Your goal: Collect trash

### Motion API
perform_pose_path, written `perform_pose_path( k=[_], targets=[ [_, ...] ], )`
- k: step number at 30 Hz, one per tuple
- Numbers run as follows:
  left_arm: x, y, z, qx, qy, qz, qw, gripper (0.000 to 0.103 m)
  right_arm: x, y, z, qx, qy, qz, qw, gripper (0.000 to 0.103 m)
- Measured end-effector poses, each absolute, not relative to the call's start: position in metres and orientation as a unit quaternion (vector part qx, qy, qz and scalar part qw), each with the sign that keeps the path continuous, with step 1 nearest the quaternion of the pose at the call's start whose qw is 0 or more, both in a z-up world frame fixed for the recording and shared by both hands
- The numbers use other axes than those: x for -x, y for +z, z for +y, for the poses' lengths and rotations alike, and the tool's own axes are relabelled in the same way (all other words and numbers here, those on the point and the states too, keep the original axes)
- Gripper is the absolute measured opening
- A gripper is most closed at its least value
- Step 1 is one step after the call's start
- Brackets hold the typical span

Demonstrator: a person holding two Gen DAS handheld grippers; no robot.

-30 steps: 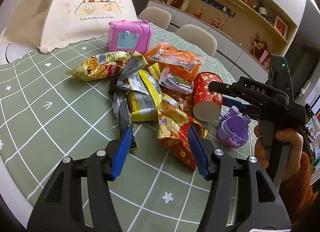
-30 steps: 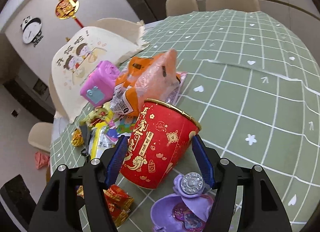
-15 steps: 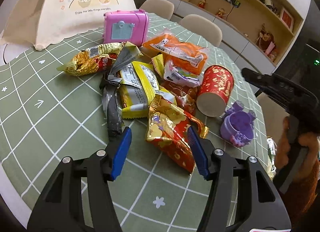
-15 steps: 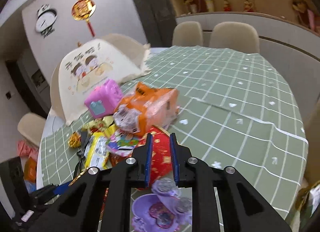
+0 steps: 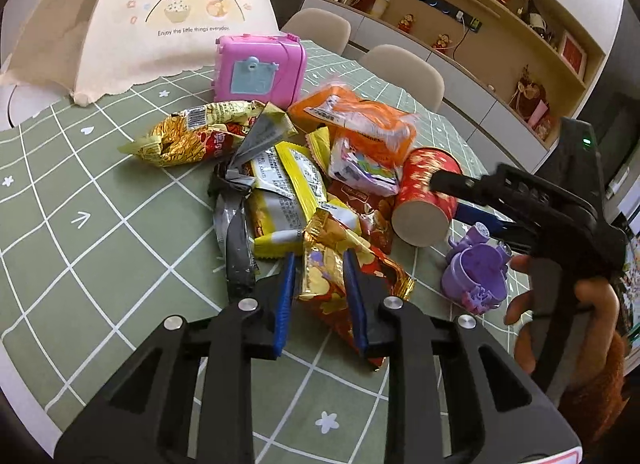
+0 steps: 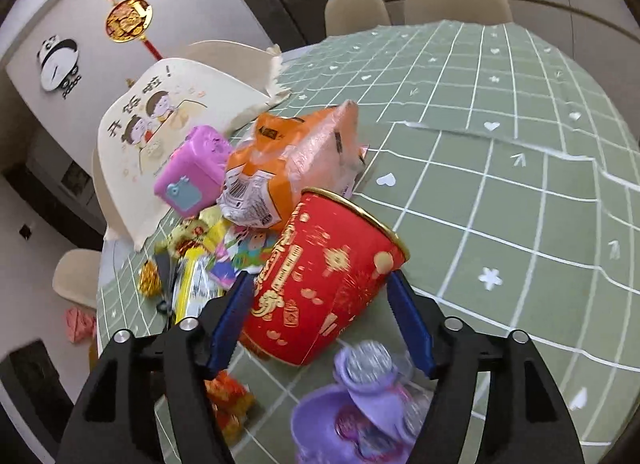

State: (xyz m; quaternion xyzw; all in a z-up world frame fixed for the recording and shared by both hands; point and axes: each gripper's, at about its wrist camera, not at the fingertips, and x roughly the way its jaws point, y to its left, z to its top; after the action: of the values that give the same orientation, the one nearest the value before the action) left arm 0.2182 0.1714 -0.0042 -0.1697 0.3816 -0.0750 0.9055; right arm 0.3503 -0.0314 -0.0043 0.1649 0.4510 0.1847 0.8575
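The left gripper (image 5: 320, 296) has just been closing, and its blue pads now pinch the gold and red wrapper (image 5: 340, 260) at the near end of the trash pile, toward the near edge of the table (image 5: 80, 224). This wrapper is thin foil, very light and crinkly, so it probably bends and slides; a hold on the flat middle looks safer than one on the sealed end. The right gripper (image 6: 324, 320) has just been opening; its jaws stand wide on both sides of the red cup (image 6: 324, 276), which lies on its side at the right end of the pile, and the pads seem not to press on it, though this view is blurred. The cup is likely paper, light and easy to crush, and it can roll, so a gentle hold across the body is best. A purple toy (image 5: 476, 272) lies just beside the cup, and a pink box (image 5: 258, 68) stands behind the pile. The table has a green cloth with a white grid, which may wrinkle. Chairs and wooden shelves stand behind the far edge.
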Motion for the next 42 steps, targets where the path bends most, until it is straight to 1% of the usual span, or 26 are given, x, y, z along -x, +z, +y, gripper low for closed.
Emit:
perform_pose_path(
  k=[5, 8, 9, 10, 11, 12, 13, 14, 15, 22, 25, 26, 28, 29, 30, 35, 37, 38, 42],
  targets=[
    [-0.217, -0.005, 0.172, 0.176, -0.085, 0.380, 0.904, 0.023, -0.359, 0.001, -0.016, -0.115, 0.190, 0.457, 0.861, 0.067],
    [-0.217, -0.004, 0.169, 0.170, -0.094, 0.379, 0.905, 0.023, -0.358, 0.003, -0.016, -0.112, 0.197, 0.450, 0.864, 0.067],
    [-0.216, -0.003, 0.167, 0.164, -0.097, 0.379, 0.906, 0.023, -0.357, 0.005, -0.019, -0.116, 0.199, 0.445, 0.865, 0.065],
    [-0.215, -0.002, 0.166, 0.160, -0.097, 0.377, 0.907, 0.023, -0.355, 0.007, -0.021, -0.120, 0.201, 0.436, 0.869, 0.057],
    [-0.215, 0.000, 0.165, 0.155, -0.096, 0.372, 0.910, 0.017, -0.353, 0.012, -0.023, -0.120, 0.202, 0.424, 0.874, 0.050],
    [-0.215, 0.003, 0.165, 0.149, -0.093, 0.367, 0.913, 0.015, -0.351, 0.015, -0.025, -0.119, 0.203, 0.417, 0.878, 0.048],
    [-0.214, 0.006, 0.164, 0.143, -0.089, 0.361, 0.917, 0.015, -0.350, 0.019, -0.026, -0.118, 0.206, 0.409, 0.881, 0.039],
    [-0.213, 0.010, 0.165, 0.138, -0.085, 0.356, 0.920, 0.013, -0.348, 0.024, -0.028, -0.116, 0.209, 0.403, 0.884, 0.026],
    [-0.213, 0.012, 0.165, 0.135, -0.081, 0.351, 0.923, 0.012, -0.347, 0.027, -0.028, -0.112, 0.213, 0.401, 0.884, 0.024],
    [-0.212, 0.021, 0.171, 0.137, -0.067, 0.338, 0.929, 0.011, -0.339, 0.037, -0.033, -0.080, 0.202, 0.382, 0.898, 0.024],
    [-0.214, 0.016, 0.174, 0.150, -0.069, 0.342, 0.925, 0.011, -0.338, 0.041, -0.043, -0.064, 0.201, 0.374, 0.903, 0.025],
    [-0.216, 0.015, 0.175, 0.157, -0.075, 0.343, 0.923, 0.013, -0.337, 0.045, -0.050, -0.050, 0.210, 0.360, 0.908, 0.028],
    [-0.220, 0.013, 0.175, 0.163, -0.086, 0.345, 0.920, 0.027, -0.337, 0.049, -0.058, -0.021, 0.221, 0.340, 0.914, 0.066],
    [-0.222, 0.013, 0.175, 0.166, -0.091, 0.345, 0.919, 0.036, -0.338, 0.050, -0.065, -0.014, 0.236, 0.329, 0.914, 0.067],
    [-0.224, 0.012, 0.173, 0.169, -0.096, 0.346, 0.918, 0.039, -0.341, 0.049, -0.072, -0.016, 0.242, 0.326, 0.914, 0.067],
    [-0.232, 0.003, 0.160, 0.145, -0.103, 0.373, 0.911, 0.040, -0.342, 0.028, -0.106, -0.038, 0.201, 0.369, 0.907, 0.067],
    [-0.234, 0.000, 0.160, 0.145, -0.102, 0.377, 0.909, 0.041, -0.337, 0.017, -0.116, -0.071, 0.184, 0.391, 0.899, 0.067],
    [-0.235, -0.002, 0.161, 0.149, -0.102, 0.378, 0.908, 0.041, -0.334, 0.010, -0.124, -0.107, 0.186, 0.397, 0.893, 0.067],
    [-0.235, -0.005, 0.165, 0.159, -0.102, 0.377, 0.907, 0.042, -0.346, -0.006, -0.133, -0.159, 0.183, 0.417, 0.876, 0.068]
  ],
)
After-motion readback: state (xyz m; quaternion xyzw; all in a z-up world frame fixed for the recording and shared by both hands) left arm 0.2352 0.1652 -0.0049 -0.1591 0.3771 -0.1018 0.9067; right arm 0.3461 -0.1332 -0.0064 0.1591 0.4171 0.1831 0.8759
